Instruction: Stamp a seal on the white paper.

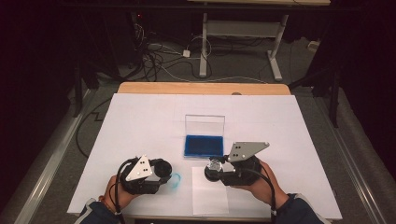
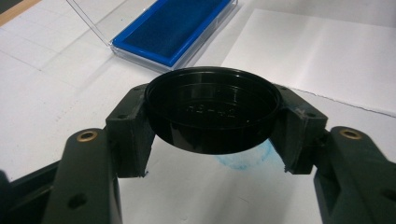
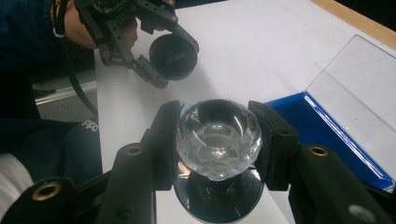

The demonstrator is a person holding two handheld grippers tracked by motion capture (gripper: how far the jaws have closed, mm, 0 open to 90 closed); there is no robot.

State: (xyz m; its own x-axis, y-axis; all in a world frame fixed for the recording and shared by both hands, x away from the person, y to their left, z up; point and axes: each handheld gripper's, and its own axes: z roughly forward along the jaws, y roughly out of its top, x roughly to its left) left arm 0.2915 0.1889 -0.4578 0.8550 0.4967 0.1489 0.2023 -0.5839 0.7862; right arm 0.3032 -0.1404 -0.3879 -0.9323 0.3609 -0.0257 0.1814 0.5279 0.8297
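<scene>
Jaws of the left gripper point(image 2: 212, 154) were closed partway on a black cap point(image 2: 212, 114), one jaw pressed to each side of its rim, with its hollow side turned to the camera and some raised lettering inside, too faint to read. Jaws of the right gripper point(image 3: 217, 144) were likewise clamped on the clear faceted knob of a stamp point(image 3: 218, 137), whose shiny round base showed below it, just above a white sheet point(image 1: 210, 198). In the high view both tools hung over the near edge of the tabletop point(image 1: 140, 116), left gripper point(image 1: 161, 173) and right gripper point(image 1: 212, 170) near each other but apart, cap and stamp not touching. As a judgement, the cap was already off the stamp, and the ink pad point(image 1: 204, 145) lay open with its clear lid upright just beyond the right gripper. A faint blue ring mark point(image 1: 175, 181) lay on the paper beside the left gripper, so some stamping seemed done. What remained, most likely, was inking or pressing the stamp on the sheet, or else recapping it; the pictures did not settle which.
</scene>
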